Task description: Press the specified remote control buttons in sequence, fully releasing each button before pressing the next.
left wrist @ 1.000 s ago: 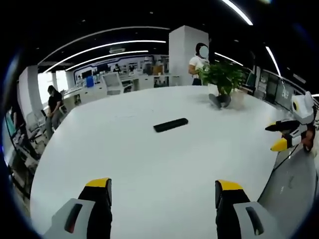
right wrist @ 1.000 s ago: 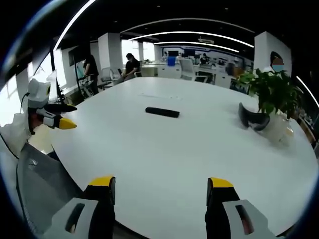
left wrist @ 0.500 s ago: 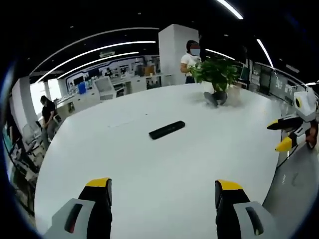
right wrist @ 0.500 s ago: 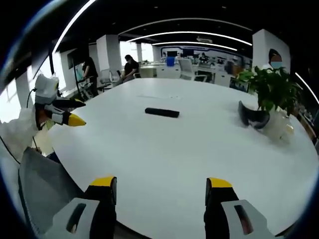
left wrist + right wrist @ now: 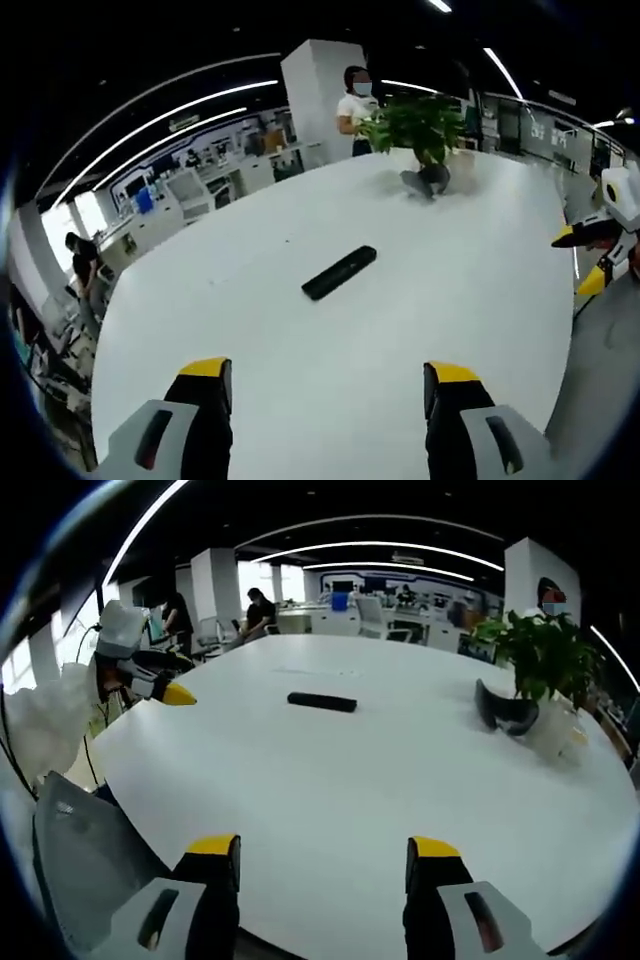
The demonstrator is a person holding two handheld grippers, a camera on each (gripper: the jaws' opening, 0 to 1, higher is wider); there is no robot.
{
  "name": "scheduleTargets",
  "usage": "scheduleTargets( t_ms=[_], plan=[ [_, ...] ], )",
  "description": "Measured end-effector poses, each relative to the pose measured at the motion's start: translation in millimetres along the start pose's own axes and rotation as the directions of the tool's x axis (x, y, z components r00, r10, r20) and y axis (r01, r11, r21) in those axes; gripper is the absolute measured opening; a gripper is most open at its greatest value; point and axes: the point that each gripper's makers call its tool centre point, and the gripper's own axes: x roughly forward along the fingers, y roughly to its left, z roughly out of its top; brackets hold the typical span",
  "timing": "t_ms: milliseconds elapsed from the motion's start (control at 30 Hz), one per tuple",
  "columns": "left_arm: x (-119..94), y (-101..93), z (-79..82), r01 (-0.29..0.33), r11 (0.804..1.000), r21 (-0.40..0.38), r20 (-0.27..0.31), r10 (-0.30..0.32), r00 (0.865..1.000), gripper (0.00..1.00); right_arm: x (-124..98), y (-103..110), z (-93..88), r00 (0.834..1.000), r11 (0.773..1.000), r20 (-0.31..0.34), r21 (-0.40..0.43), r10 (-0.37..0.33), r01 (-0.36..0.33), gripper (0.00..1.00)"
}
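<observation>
A slim black remote control [image 5: 340,272] lies flat near the middle of the round white table [image 5: 300,400], well ahead of my left gripper [image 5: 328,385]. That gripper is open, its yellow-tipped jaws wide apart with nothing between them. In the right gripper view the remote control [image 5: 322,701] lies far ahead of my right gripper [image 5: 323,855], which is also open and holds nothing. The left gripper [image 5: 150,677] hangs over the table's left edge there. The right gripper [image 5: 598,250] hangs beyond the table's right edge in the left gripper view.
A potted green plant [image 5: 545,650] and a dark curved object [image 5: 505,712] stand at the table's far right. A grey chair back [image 5: 80,870] is near the front left edge. A person [image 5: 355,95] stands behind the plant [image 5: 415,125]; others sit at distant desks.
The left gripper has come in from beside the table toward its edge, nearer the remote. The right gripper's view has barely shifted. The remote lies where it was.
</observation>
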Motion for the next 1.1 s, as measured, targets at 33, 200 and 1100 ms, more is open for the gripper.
scheduleTargets(
  t_ms=[33, 200, 1100],
  plan=[
    [4, 1.4, 2.5, 0.008, 1.0, 0.009, -0.003, -0.008, 1.0, 0.79, 0, -1, -0.3, 1.0, 1.0, 0.0, 0.002, -0.004, 0.004, 0.65],
    [23, 6.2, 11.4, 0.034, 0.998, 0.053, -0.023, -0.033, 0.999, 0.76, 1, -3, -2.8, 1.0, 1.0, -0.011, 0.013, -0.01, 0.01, 0.64],
    [115, 20.0, 24.5, 0.201, 0.969, 0.142, -0.091, -0.19, 0.978, 0.63, 4, -2, -10.1, 0.998, 0.997, -0.058, 0.072, 0.04, -0.035, 0.64]
  ],
)
